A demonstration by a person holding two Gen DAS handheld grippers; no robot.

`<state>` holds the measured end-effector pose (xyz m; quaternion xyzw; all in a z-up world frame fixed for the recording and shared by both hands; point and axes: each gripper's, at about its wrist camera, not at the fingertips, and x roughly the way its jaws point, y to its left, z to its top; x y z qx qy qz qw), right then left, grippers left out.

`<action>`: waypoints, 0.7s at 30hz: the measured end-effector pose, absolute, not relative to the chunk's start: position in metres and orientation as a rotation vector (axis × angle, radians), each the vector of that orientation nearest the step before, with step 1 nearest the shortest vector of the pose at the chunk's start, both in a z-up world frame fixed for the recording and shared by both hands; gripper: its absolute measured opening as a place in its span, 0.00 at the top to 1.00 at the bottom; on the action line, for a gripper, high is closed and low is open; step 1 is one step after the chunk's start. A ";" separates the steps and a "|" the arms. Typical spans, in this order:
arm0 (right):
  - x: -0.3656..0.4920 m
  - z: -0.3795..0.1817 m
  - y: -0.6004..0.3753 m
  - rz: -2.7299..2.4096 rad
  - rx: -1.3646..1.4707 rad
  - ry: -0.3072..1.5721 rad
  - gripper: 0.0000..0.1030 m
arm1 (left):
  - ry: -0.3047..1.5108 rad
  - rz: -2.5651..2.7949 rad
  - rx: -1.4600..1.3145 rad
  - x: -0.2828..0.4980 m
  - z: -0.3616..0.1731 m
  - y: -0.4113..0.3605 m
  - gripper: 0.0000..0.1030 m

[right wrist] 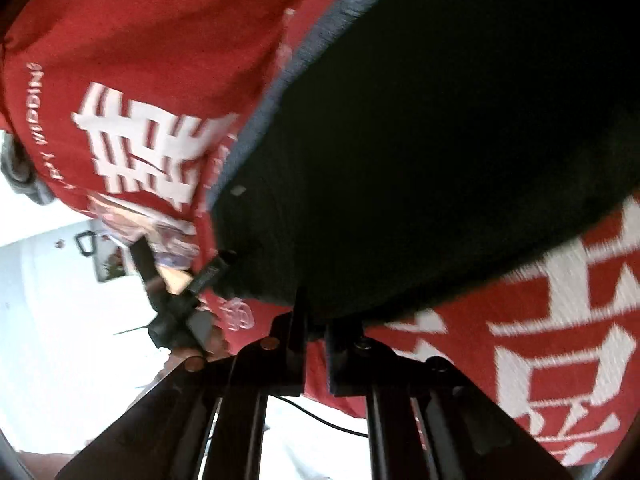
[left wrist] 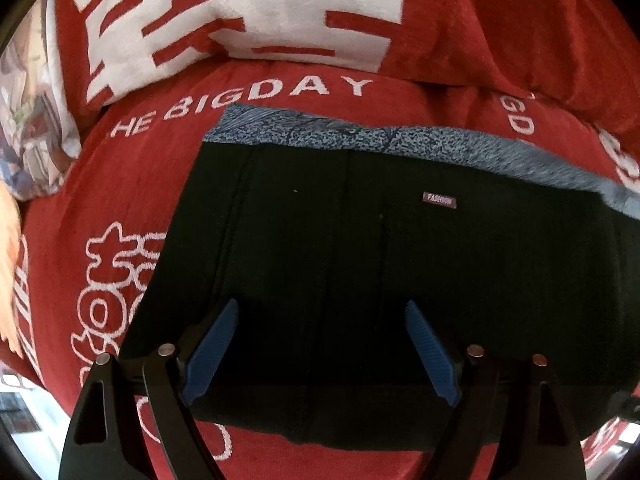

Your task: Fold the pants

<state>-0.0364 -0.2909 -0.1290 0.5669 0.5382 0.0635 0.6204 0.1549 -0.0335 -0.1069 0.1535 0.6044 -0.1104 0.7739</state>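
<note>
My left gripper (left wrist: 320, 354) hangs with jaws apart over the black pants (left wrist: 360, 260) on the red blanket (left wrist: 280, 88); my right gripper (right wrist: 316, 344) looks pinched together on their edge.

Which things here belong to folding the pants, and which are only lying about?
For the job:
- black pants
- left gripper, jaws open above them
- right gripper, jaws shut at the pants' edge

Lying about:
- red blanket
- red-and-white pillow
- printed cushion
</note>
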 end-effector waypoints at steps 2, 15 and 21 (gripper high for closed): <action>-0.046 -0.148 -0.288 0.107 1.331 1.284 0.94 | 1.311 -0.229 0.351 0.153 -0.105 -0.036 0.16; -0.051 -0.099 -0.398 -0.073 1.136 1.183 0.87 | 1.363 -0.484 0.284 0.094 -0.071 -0.141 0.16; -0.075 -0.123 -0.402 -0.134 1.105 1.248 0.95 | 1.374 -0.486 0.319 0.049 -0.097 -0.172 0.15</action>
